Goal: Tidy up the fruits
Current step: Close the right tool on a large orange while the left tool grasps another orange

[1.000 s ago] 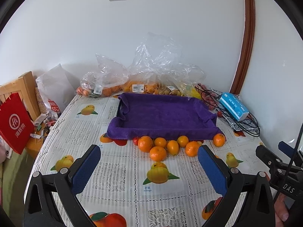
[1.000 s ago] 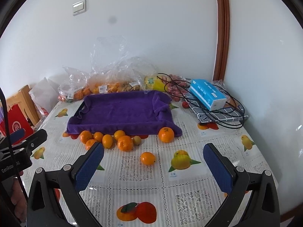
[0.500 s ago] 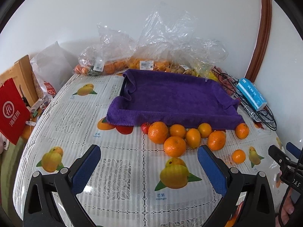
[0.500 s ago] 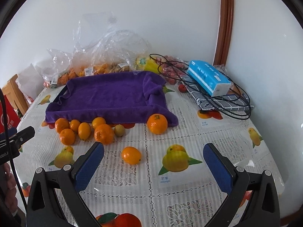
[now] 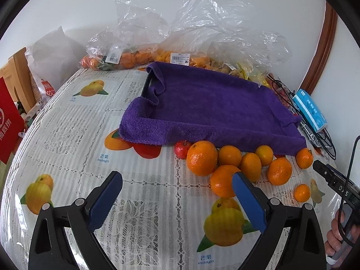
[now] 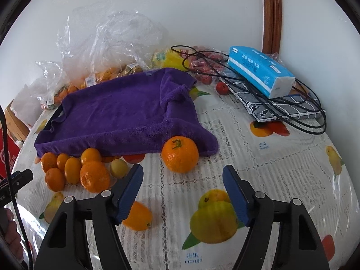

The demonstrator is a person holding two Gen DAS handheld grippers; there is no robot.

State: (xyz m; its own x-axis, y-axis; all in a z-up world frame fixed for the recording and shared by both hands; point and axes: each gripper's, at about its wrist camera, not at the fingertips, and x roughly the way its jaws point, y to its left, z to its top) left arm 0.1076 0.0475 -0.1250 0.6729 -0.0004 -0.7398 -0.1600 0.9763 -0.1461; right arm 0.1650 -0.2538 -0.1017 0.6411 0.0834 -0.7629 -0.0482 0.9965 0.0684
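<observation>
We hold our left gripper [image 5: 176,199] spread wide over the table [image 5: 74,135], with nothing between its blue pads. Our right gripper [image 6: 182,189] has just been closing partway, with nothing in it yet. The oranges [image 5: 227,164] sit in a bunch touching the front edge of the purple towel tray [image 5: 211,110]. 1 big orange [image 6: 180,154] sits apart by the tray's corner.

The cloth [image 5: 67,135] on the desk has printed "mango" with Chinese characters under its fruit pictures. The gripper [image 5: 337,184] at the right edge shows the letters "DAS". The white bag [image 5: 48,90] shows "SO". The price labels [image 5: 180,58] are too small to read
</observation>
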